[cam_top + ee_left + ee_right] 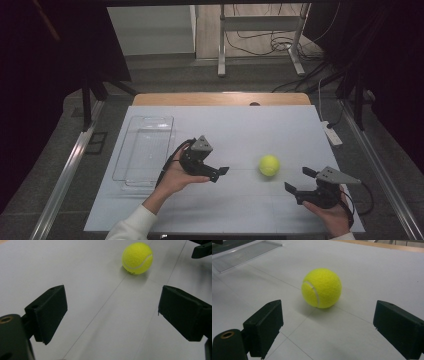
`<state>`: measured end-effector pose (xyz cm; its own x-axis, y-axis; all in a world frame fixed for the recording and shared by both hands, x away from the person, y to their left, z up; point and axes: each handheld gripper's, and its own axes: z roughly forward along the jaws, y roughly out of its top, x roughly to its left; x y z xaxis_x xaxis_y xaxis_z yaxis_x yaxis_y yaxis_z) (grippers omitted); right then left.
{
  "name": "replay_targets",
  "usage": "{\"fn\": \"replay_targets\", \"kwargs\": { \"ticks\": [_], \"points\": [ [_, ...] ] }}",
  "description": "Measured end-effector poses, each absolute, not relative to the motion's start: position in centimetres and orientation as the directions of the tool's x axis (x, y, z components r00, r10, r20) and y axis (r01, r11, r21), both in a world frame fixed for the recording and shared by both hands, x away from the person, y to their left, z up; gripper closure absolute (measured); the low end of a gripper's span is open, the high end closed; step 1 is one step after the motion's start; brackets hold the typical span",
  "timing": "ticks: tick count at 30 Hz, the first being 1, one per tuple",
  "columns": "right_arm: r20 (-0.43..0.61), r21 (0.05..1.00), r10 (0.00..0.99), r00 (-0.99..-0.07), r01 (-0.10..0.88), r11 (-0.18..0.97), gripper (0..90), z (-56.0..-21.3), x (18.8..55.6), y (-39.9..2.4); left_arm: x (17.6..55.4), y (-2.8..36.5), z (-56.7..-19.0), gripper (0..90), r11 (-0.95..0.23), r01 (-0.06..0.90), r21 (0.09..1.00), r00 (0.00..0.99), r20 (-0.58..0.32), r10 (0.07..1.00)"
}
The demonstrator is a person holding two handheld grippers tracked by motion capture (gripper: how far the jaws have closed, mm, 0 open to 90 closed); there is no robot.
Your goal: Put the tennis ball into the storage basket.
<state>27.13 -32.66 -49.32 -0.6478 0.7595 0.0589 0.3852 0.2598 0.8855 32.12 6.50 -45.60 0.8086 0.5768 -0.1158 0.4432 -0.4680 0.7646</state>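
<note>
Both grippers, left (pixel 218 173) and right (pixel 298 181), sit wide open and empty, flanking the fuzzy yellow tennis ball (pixel 269 165). It's probably light, springy and quick to roll, so I'd pinch it across the middle, at 3 and 9 o'clock.

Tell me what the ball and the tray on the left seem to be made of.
Tennis ball: fuzzy yellow-green felt, matt, with a pale curved seam line; presumably rubber beneath, though that is hidden.
Tray: clear hard plastic by the look, glossy; the white table shows through its base, and its rim catches light. Glass cannot be ruled out.
</note>
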Motion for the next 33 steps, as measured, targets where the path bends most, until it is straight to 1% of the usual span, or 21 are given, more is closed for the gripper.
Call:
{"fn": "replay_targets", "kwargs": {
  "ticks": [10, 16, 33],
  "points": [
    [0.057, 0.885, 0.761, -0.646, 0.386, 0.261, 9.1, -49.3, 27.1, -32.6, 33.2, 5.6, -45.0, 9.4, -0.473, 0.435, 0.766, 0.819, -0.118, 0.561],
    [0.061, 0.886, 0.76, -0.647, 0.386, 0.258, 9.1, -49.3, 27.1, -32.7, 34.1, 5.0, -44.7, 9.5, -0.461, 0.448, 0.766, 0.819, -0.145, 0.555],
    [0.055, 0.883, 0.757, -0.651, 0.386, 0.268, 9.1, -49.4, 27.1, -32.6, 35.1, 2.9, -44.4, 9.2, -0.49, 0.434, 0.756, 0.833, -0.129, 0.538]
  ]
}}
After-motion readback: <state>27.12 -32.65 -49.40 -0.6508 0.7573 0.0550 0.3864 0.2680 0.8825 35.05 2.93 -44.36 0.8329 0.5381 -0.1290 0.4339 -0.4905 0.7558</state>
